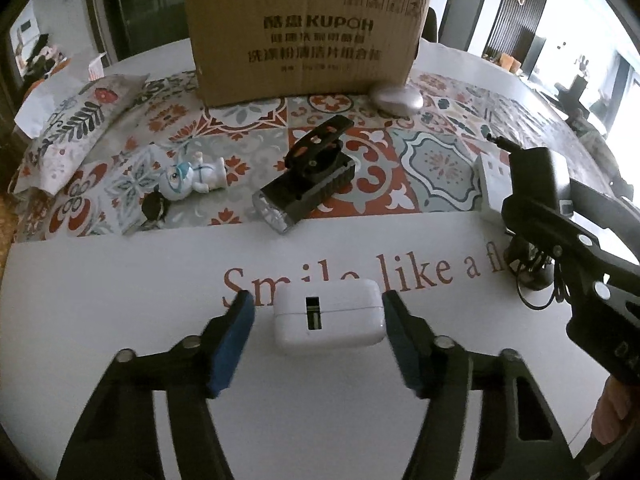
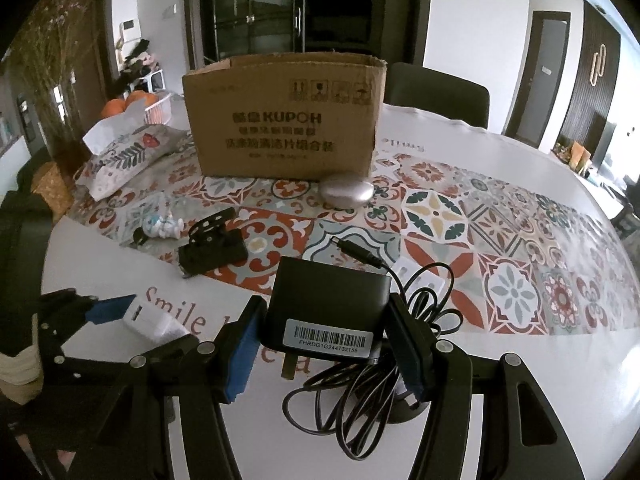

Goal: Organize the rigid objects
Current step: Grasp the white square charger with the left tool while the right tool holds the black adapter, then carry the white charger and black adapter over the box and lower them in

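Note:
A white charger block (image 1: pixel 328 322) lies on the white table (image 1: pixel 120 280), between the blue pads of my left gripper (image 1: pixel 316 302). The right pad is at the block's edge and a small gap shows at the left pad, so the gripper is open around it. My right gripper (image 2: pixel 326 304) is shut on a black power adapter (image 2: pixel 328 304) with a barcode label, held above the table. Its coiled cable (image 2: pixel 360 392) hangs below it. The adapter (image 1: pixel 548 172) also shows at the right of the left wrist view.
An open cardboard box (image 2: pixel 280 128) stands at the back on a patterned cloth (image 2: pixel 500 248). In front of it lie a silver oval object (image 2: pixel 346 192), a black flashlight (image 1: pixel 308 176), a small figurine (image 1: pixel 192 178) and a white wall plate (image 1: pixel 494 184). A floral tissue pack (image 1: pixel 76 128) sits far left.

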Demonstrator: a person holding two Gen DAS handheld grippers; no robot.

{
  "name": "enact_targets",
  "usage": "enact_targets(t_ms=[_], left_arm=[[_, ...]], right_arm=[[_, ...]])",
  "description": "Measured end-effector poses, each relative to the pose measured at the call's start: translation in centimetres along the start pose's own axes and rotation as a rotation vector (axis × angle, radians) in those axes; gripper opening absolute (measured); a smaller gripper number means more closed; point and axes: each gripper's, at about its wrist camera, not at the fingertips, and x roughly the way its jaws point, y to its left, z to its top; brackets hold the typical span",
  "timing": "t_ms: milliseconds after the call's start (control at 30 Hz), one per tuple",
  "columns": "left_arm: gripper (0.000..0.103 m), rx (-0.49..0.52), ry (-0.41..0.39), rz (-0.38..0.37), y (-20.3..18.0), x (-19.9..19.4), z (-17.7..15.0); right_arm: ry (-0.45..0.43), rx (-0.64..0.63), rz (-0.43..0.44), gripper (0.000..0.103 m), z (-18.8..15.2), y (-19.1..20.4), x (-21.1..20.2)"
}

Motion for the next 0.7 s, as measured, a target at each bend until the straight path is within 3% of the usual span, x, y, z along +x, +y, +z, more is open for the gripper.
enact_targets(t_ms=[167, 700], left_arm=[[0.045, 0.01, -0.015, -0.008, 0.3, -0.1, 0.1], [0.045, 0.015, -0.148, 0.026, 2.1, -3.3, 1.8]], right_arm=[[0.008, -0.001, 0.001, 0.06, -0.1, 0.3, 0.3], [-0.014, 0.002, -0.007, 0.06, 1.2, 1.3, -0.2]])
